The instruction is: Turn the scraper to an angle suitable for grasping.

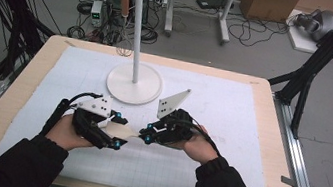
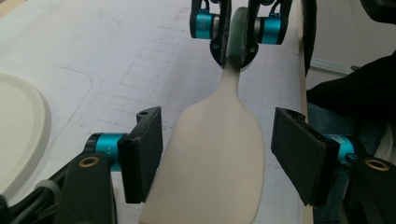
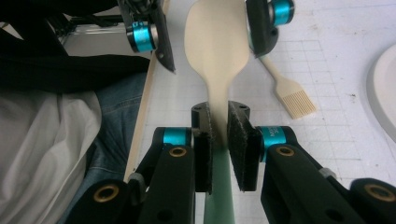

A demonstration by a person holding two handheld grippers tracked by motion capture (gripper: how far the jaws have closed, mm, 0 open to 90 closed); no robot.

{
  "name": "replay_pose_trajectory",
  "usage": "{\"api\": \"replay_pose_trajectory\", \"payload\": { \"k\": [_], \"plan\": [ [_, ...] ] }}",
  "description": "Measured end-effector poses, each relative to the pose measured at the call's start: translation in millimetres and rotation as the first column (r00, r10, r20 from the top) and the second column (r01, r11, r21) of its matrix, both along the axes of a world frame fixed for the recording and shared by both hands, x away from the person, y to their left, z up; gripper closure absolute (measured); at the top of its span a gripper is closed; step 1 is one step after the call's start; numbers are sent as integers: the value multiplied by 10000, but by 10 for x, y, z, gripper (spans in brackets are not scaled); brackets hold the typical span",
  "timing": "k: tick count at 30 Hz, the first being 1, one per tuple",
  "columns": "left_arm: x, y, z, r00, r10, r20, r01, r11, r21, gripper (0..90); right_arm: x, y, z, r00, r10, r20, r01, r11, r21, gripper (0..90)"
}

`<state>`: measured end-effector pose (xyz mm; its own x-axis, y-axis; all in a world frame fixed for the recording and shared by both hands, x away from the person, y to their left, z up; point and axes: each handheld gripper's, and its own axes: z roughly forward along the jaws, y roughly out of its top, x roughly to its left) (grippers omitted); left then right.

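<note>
The right gripper (image 3: 218, 140) is clenched on the spatula (image 2: 215, 154) handle above the table (image 1: 232, 114) — its cream blade sits between the left gripper (image 2: 217, 158), released, pads apart.

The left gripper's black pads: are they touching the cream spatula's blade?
Apart. In the left gripper view the pads stand off either side of the spatula blade, with gaps showing; the right gripper clamps its handle.

Even, soft overhead light, no harsh shadows. The high view is grainy and slightly soft; both gripper views blur at their lower corners, with mild glare upper left.
</note>
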<state>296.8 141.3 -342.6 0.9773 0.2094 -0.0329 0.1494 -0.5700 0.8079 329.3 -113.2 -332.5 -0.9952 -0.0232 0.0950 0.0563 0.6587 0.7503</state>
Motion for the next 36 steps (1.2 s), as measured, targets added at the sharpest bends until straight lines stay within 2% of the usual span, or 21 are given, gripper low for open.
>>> {"api": "replay_pose_trajectory", "payload": {
  "k": [12,16,18,25,36],
  "plan": [
    [-3,-23,-22,9997,-212,-77,213,9996,189,409,-10,47,-9,9998,210,26,-210,9998,-50,806],
    [-5,-17,-21,9995,-309,-29,310,9992,254,473,-18,56,-15,9996,281,-34,-281,9996,-84,806],
    [-9,-22,-27,9997,-246,-83,248,9993,263,476,-24,60,-16,9996,299,2,-299,9995,-83,806],
    [-18,-31,-38,9988,-479,-63,482,9979,443,497,-31,65,-21,9994,348,42,-347,9992,-211,805],
    [-38,-25,-39,9984,-566,-32,567,9976,399,516,-29,83,-45,9988,488,-5,-488,9985,-247,800]
  ]
}}
